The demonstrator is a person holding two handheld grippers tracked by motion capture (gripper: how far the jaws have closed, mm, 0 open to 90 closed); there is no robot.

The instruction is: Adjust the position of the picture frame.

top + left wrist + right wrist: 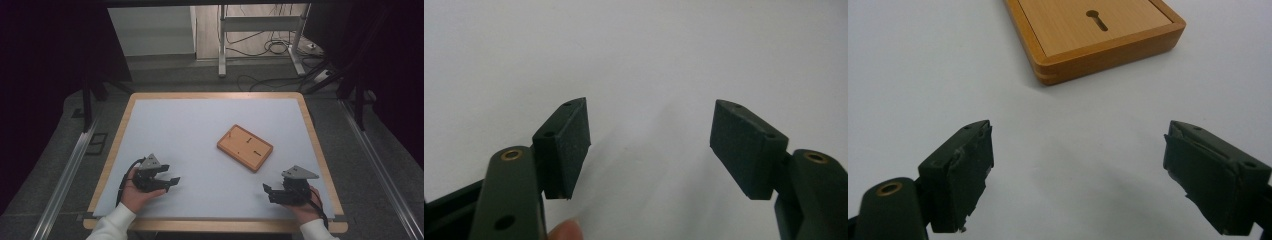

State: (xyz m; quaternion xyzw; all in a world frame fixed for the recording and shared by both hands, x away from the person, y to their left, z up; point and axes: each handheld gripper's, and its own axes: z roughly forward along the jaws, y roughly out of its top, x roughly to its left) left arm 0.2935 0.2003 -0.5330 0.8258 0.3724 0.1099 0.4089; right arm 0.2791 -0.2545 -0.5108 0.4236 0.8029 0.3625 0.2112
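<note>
High view: wooden tray (245,147) lies flat on the white mat (200,130), right of frame centre, turned at an angle so its long sides run from upper left to lower right. Shallow raised rim, light brown; small dark slots in its floor, one keyhole-shaped slot clear in the right gripper view (1096,19). Nothing visible inside it.

Left gripper (169,179) sits at lower left of the frame, held in a hand (134,192) with a white sleeve (112,224), jaws pointing right toward frame centre. Jaws spread wide, nothing between them. Left gripper view: both black pads (569,145) apart over bare white mat, a fingertip (565,231) showing at the bottom edge.

Right gripper (269,192) sits at lower right of the frame, in the other hand (305,202), jaws pointing left. Jaws also spread wide and empty. Right gripper view: gap between the pads (964,175) shows bare mat, with the near corner of the tray at upper centre of that frame, well apart from the jaws.

Both grippers are low over the mat near the bottom table edge (225,226); contact with the mat cannot be told. Tray is nearer the right gripper than the left, touched by neither. Grey three-cornered plate (300,173) tops the right gripper.
</note>
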